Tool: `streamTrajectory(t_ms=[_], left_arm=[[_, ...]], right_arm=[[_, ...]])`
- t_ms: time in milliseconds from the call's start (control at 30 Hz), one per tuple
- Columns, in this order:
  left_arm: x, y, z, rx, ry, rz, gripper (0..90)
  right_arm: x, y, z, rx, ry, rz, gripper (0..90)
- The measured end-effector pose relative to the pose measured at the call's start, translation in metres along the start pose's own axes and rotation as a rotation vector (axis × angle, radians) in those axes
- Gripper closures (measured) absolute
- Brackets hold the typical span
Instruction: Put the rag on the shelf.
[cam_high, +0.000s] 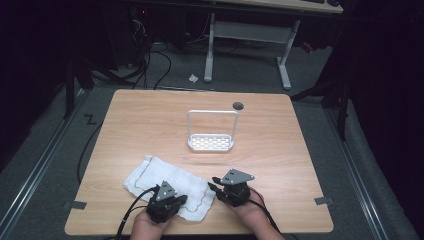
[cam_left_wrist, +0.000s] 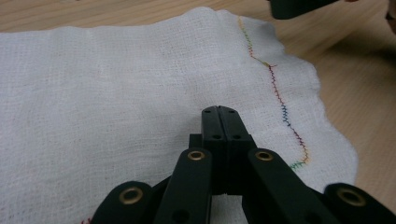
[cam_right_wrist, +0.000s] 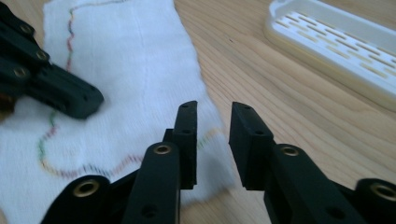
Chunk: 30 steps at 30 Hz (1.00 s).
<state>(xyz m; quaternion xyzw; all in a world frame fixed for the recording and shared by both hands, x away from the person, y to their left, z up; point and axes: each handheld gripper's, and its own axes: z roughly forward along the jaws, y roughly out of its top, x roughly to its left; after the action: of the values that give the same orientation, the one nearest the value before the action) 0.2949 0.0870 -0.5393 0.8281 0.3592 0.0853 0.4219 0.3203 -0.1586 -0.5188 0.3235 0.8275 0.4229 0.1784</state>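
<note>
A white cloth (cam_high: 160, 172) with a multicoloured stitched hem lies flat on the near part of the wooden table (cam_high: 280, 150). My left gripper (cam_high: 172, 192) rests low over the cloth's near side. In the left gripper view its jaws (cam_left_wrist: 218, 111) are shut together above the cloth (cam_left_wrist: 116, 93), with no fabric visibly pinched. My right gripper (cam_high: 214, 183) is at the cloth's right corner and points left. In the right gripper view its jaws (cam_right_wrist: 212, 109) stand apart over the cloth's edge (cam_right_wrist: 130, 60) with nothing between them. The left gripper (cam_right_wrist: 60, 93) lies just beyond.
A white slotted tray (cam_high: 211, 143) with a tall wire-frame handle stands at the table's middle, beyond the cloth; its rim (cam_right_wrist: 336, 42) is ahead and right of my right gripper. A dark round hole (cam_high: 238, 105) sits near the far edge. Cables trail off the near edge.
</note>
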Motion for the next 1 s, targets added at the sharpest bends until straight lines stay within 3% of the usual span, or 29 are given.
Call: streamTrajectory(t_ms=[67,100,167,233,300,400,500,567,667,733,800,833,867,900,933,1000], left_arm=[[-0.003,0.001,0.002,0.005,-0.015,0.005,89.9],[-0.005,0.001,0.004,0.002,-0.030,0.007,89.9],[-0.006,0.001,0.004,0.002,-0.032,0.012,89.9],[-0.006,0.001,0.004,0.001,-0.033,0.017,89.9],[-0.005,0.001,0.004,-0.001,-0.039,0.011,89.9],[-0.003,0.002,0.004,0.000,-0.049,0.000,89.8],[-0.002,0.003,0.006,-0.002,-0.055,-0.007,89.4],[-0.003,0.003,0.006,-0.003,-0.057,-0.002,88.8],[-0.002,0.006,-0.003,-0.038,-0.042,-0.005,82.1],[0.011,0.007,-0.019,-0.089,-0.005,-0.045,79.7],[0.018,0.005,-0.023,-0.088,0.015,-0.063,79.2],[0.026,0.001,-0.025,-0.079,0.034,-0.092,79.2],[0.034,-0.004,-0.024,-0.049,0.048,-0.122,79.0],[0.034,-0.004,-0.024,-0.049,0.048,-0.122,79.0],[0.037,-0.006,-0.022,-0.036,0.058,-0.129,79.1],[0.040,-0.006,-0.020,-0.035,0.056,-0.145,79.6]], right_arm=[[0.002,0.004,0.003,0.001,0.003,-0.007,78.5],[0.002,0.007,0.008,0.021,0.015,-0.010,85.7],[0.002,0.007,0.012,0.033,0.007,-0.012,86.7],[0.002,0.003,0.023,0.089,-0.005,-0.016,89.8],[0.003,0.001,0.025,0.107,-0.012,-0.024,90.0],[0.006,-0.006,0.019,0.112,-0.013,-0.023,90.0],[0.015,-0.022,-0.003,0.120,0.003,-0.002,90.0],[0.017,-0.024,-0.007,0.123,0.005,-0.003,90.0],[0.022,-0.030,-0.016,0.121,0.024,0.017,90.0],[0.024,-0.022,-0.017,0.081,0.027,-0.001,90.0],[0.023,-0.016,-0.015,0.069,0.027,0.002,90.0],[0.020,-0.010,-0.011,0.062,0.021,-0.005,90.0],[0.012,0.004,0.003,0.063,0.013,-0.011,90.0],[0.012,0.004,0.003,0.063,0.013,-0.011,90.0],[0.004,0.015,0.018,0.067,0.010,-0.005,90.0],[0.000,0.021,0.028,0.079,0.002,0.000,90.0]])
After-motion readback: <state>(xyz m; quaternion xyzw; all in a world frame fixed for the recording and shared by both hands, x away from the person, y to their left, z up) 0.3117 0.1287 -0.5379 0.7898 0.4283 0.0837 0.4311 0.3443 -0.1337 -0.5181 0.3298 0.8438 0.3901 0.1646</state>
